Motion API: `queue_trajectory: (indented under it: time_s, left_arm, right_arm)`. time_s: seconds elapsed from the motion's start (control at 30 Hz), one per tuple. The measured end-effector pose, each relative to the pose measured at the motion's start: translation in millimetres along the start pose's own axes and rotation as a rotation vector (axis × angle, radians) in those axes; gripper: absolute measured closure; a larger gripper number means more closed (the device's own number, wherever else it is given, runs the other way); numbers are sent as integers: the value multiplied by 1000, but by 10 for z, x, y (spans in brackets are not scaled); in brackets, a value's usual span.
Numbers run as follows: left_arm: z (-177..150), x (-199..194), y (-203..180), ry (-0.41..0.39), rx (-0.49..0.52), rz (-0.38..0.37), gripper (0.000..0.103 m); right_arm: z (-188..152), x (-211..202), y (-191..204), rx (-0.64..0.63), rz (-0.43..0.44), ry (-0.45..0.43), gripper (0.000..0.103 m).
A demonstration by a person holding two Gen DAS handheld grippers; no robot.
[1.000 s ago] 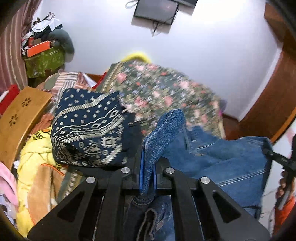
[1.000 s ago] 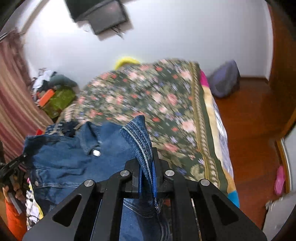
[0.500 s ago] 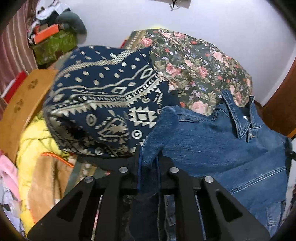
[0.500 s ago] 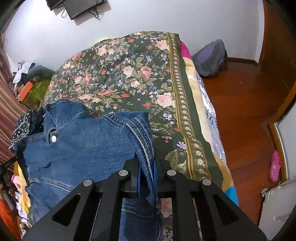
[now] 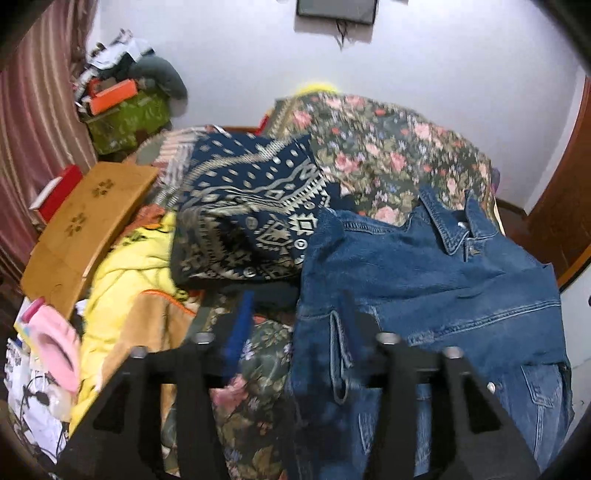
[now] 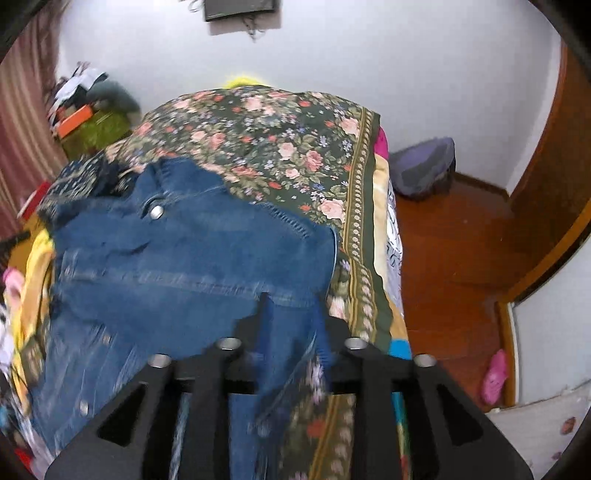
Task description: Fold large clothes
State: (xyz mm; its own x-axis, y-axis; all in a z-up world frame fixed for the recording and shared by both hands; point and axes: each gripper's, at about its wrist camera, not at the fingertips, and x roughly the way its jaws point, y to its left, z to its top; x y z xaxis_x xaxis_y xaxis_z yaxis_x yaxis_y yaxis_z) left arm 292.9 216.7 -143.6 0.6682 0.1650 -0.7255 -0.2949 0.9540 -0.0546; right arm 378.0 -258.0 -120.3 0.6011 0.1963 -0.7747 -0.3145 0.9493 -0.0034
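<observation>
Left claw (image 5: 295, 325): jaws spread wide, nothing between them. Its blue-lined left finger (image 5: 238, 332) stands over the floral bedspread (image 5: 369, 155); the right finger overlaps the left edge of the denim jacket (image 5: 424, 280), but no cloth is pinched.

Right claw (image 6: 291, 325): jaws likewise spread apart, gripping nothing. The jacket's right edge (image 6: 192, 258) lies in the gap between the fingers, loose. This part of the view is motion-blurred.

Denim jacket: lies spread on the bed, front up, collar toward the far wall, a metal button (image 6: 156, 211) visible below the collar. It rests on the floral bedspread, close to the bed's right edge in the right wrist view.

Surroundings: a folded navy patterned garment (image 5: 251, 225) sits just beside the jacket's left shoulder, touching it. Further left, a yellow blanket (image 5: 129, 266) and a wooden board (image 5: 85, 225). A dark screen (image 5: 336, 11) hangs on the far wall. To the right of the bed, wooden floor (image 6: 450, 251) carries a purple bag (image 6: 423, 171) and a pink slipper (image 6: 493, 376).
</observation>
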Motion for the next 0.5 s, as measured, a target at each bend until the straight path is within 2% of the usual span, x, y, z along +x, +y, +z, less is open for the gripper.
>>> queue_trajectory:
  time_s: [0.03,0.07,0.13,0.27,0.5]
  left_arm:
    - [-51,-100,23,-17,-5,2,48]
    - [-108,-195,46,-25,-7,-3,48]
    - [-211,-329,87,-20,-8,-21,47]
    - [-431,-488,116,15,14,-38,44]
    - [-1127,-507,67,144,98,-65,42]
  right_arm:
    - [-72,-102,38,-12,-6,-15,55]
    - [-122,-168,58,-17,-9,-30,45]
    - [-210,-280,110,-16,-7,-53,40]
    - [-402,-408,148,11,39,-44,40]
    - [-764,-395,193,63,76,17,40]
